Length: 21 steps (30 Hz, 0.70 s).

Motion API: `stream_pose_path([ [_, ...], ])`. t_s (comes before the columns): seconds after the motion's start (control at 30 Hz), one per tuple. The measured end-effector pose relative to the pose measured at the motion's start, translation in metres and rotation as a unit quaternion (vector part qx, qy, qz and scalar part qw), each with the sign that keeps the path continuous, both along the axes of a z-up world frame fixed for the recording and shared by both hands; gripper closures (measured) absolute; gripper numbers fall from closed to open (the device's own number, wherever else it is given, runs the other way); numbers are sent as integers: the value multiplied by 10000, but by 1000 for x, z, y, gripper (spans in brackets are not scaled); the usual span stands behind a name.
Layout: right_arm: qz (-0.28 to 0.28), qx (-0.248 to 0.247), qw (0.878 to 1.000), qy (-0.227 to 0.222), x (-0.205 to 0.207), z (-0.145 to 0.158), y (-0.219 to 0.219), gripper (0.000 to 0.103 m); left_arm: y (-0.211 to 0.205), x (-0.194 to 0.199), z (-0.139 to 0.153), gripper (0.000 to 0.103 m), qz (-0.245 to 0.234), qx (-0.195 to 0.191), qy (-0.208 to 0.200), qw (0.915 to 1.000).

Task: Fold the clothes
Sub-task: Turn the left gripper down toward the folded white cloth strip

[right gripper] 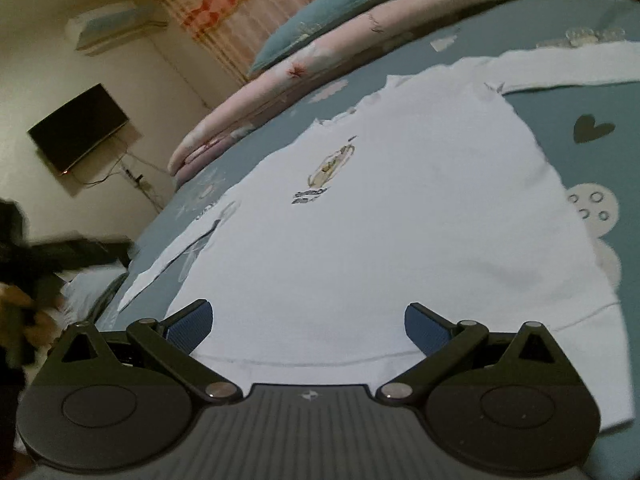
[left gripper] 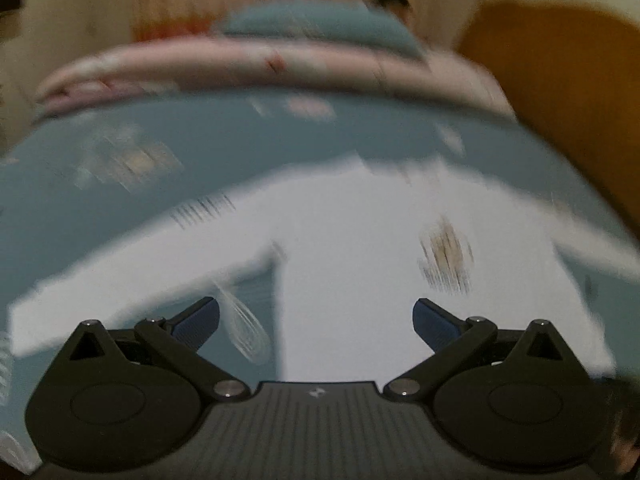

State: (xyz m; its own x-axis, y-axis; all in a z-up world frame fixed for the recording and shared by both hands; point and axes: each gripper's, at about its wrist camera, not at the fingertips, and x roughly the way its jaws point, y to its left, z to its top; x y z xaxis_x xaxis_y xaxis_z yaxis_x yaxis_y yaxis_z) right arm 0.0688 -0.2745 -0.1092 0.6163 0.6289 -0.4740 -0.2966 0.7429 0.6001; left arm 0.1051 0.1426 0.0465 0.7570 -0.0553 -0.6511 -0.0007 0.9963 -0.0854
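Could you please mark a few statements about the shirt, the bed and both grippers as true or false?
1. The white shirt lies spread out flat on the blue bedsheet. True.
2. The right gripper is clamped on the shirt's hem. False: its jaws stand open, holding nothing.
3. The left gripper is open. True.
4. The shirt is already folded in half. False: both sleeves lie spread out.
5. A blue pillow rests on the pink quilt. True.
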Motion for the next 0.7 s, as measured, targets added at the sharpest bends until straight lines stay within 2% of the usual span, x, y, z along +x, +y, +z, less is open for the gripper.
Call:
stream_pose_path([
  [0.1, 78, 2, 10000, -50, 3, 1, 11, 0, 55, -7, 33, 1, 481, -494, -612, 9957],
  [0.17, 122, -89, 9998, -101, 4, 1, 17, 0, 88, -14, 40, 1, 702, -794, -824, 9910],
  [0.27, 178, -262, 9994, -149, 5, 2, 25, 0, 134, -21, 23, 1, 1289, -1213, -752, 9813],
  [0.33, 165, -265, 9994, -144, 5, 2, 25, 0, 160, -20, -1, 1, 1756, -1381, -379, 9740],
  [0.4, 134, -213, 9996, -110, 6, 1, 24, 0, 184, -23, -24, 2, 2032, -1584, -198, 9660],
  [0.5, 91, -176, 9998, -86, 7, 0, 24, 0, 213, -30, -54, 4, 2448, -2070, -205, 9470],
  [0.57, 80, -215, 9997, -94, 8, 0, 25, 0, 230, -35, -72, 11, 2690, -2424, -263, 9318],
  [0.63, 80, -270, 9995, -116, 9, 0, 28, 0, 246, -39, -90, 24, 2948, -2766, -198, 9144],
  [0.7, 79, -324, 9993, -138, 10, 0, 30, 0, 258, -38, -109, 28, 3161, -3095, -104, 8968],
])
